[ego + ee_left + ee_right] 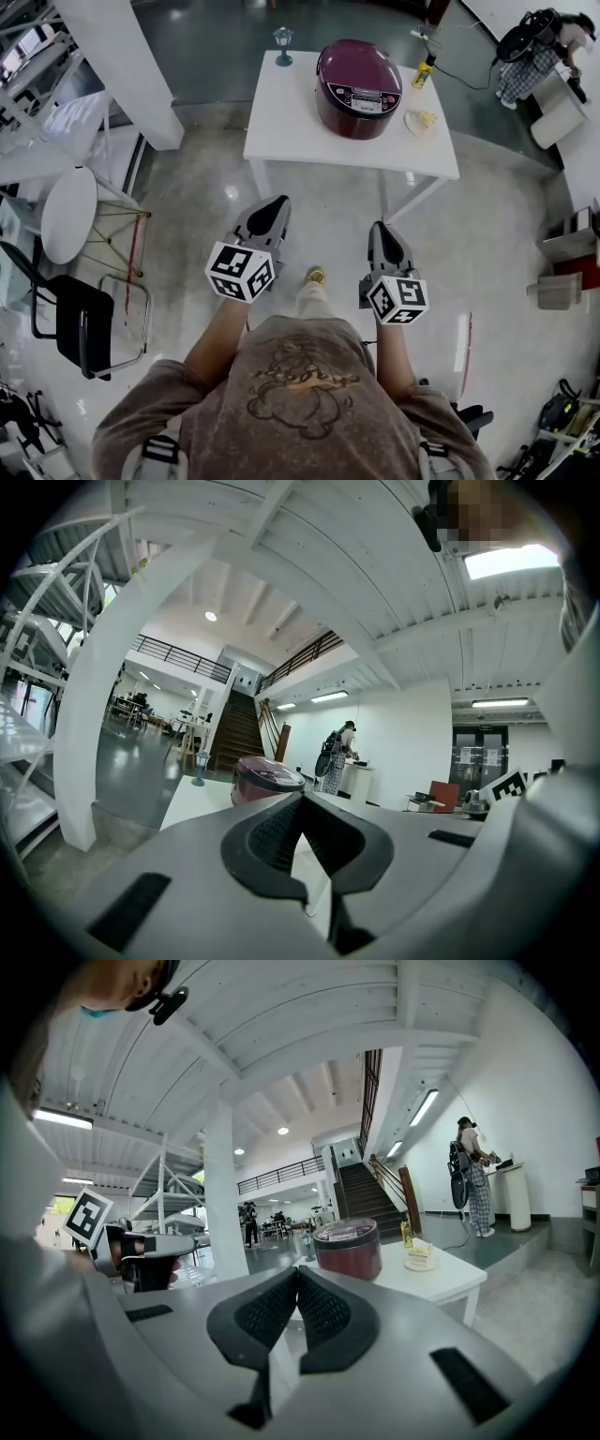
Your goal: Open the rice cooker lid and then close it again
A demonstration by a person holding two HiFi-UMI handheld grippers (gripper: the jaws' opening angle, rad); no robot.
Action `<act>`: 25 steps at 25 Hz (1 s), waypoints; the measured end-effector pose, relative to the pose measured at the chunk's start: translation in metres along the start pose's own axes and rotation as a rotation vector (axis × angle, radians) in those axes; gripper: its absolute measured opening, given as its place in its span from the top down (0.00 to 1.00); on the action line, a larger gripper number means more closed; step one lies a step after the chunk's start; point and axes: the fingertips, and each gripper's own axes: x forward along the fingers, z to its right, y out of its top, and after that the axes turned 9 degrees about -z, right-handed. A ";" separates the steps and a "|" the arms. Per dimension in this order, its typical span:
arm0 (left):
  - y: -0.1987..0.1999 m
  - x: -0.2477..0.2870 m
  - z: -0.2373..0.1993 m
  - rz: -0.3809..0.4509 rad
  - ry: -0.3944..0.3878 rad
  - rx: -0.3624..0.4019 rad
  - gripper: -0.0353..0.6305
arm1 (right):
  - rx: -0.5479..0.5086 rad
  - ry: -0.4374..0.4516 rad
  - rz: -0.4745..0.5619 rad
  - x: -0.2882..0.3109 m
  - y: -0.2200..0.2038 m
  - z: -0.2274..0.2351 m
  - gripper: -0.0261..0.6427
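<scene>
The left hand-held gripper [272, 202] is clenched on nothing, its ribbed black pads meeting at the tips in the left gripper view [302, 799]. The right hand-held gripper [382, 228] is clenched the same way, empty, pads pressed together [297, 1271]. Both are held out level over the floor [319, 216], side by side, well apart from the table [281, 112]. Each carries a cube with black-and-white square markers [240, 270].

The rice cooker [359, 89] stands on the far half of the white table with its dark red lid down. A pale control panel sits on its front, and the print there is too small to read. Near it on the table are a small teal lantern [283, 45] at the back left corner, a yellow bottle [425, 73] with an unreadable label at the back right, and a small plate [422, 120] just beside the cooker's right side.

The floor is polished grey concrete. A white pillar [131, 66] rises at the left, with a round white table [68, 214] and a black chair [80, 323] nearer. A dark staircase [234, 733] climbs to a railed gallery, and a person [530, 56] stands at a counter in the far corner.
</scene>
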 end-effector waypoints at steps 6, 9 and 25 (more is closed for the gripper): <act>0.022 0.039 -0.015 0.004 0.020 -0.001 0.92 | -0.003 0.026 0.002 0.039 0.026 0.023 0.96; 0.030 0.058 -0.023 -0.002 0.034 -0.005 0.92 | -0.005 0.037 -0.001 0.058 0.037 0.035 0.96; 0.062 0.165 -0.053 0.029 0.083 -0.025 0.92 | -0.030 0.111 -0.038 0.149 0.071 0.107 0.96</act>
